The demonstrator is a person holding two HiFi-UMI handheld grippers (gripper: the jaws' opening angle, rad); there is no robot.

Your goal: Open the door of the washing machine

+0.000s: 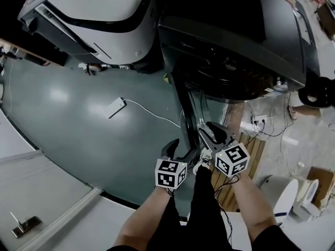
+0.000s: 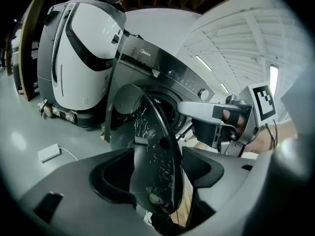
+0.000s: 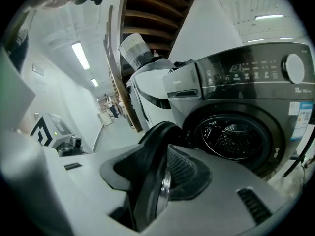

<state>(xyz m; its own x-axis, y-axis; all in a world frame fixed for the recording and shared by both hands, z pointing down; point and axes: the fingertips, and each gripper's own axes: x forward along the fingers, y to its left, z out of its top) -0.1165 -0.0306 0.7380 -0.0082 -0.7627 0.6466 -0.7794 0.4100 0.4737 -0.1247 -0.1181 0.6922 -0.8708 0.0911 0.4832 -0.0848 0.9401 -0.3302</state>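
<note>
In the head view the washing machine is cut off at 12 o'clock, and the person's arms at 6 o'clock. The door's lower part is hidden by the right gripper in its own view. The control panel print is too small to be read.

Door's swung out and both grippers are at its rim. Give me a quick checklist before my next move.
1. Door off its latch, swung clear of the washing machine: ok.
2. Right gripper shut on the door's rim: ok.
3. Left gripper gripping: not ok; jaws wide, rim between them, not pressed.
4. Drum opening unobstructed: ok.
5. Door at the end of its swing: cannot tell.
6. White charger and its cable on the floor clear of the door's path: cannot tell.
</note>
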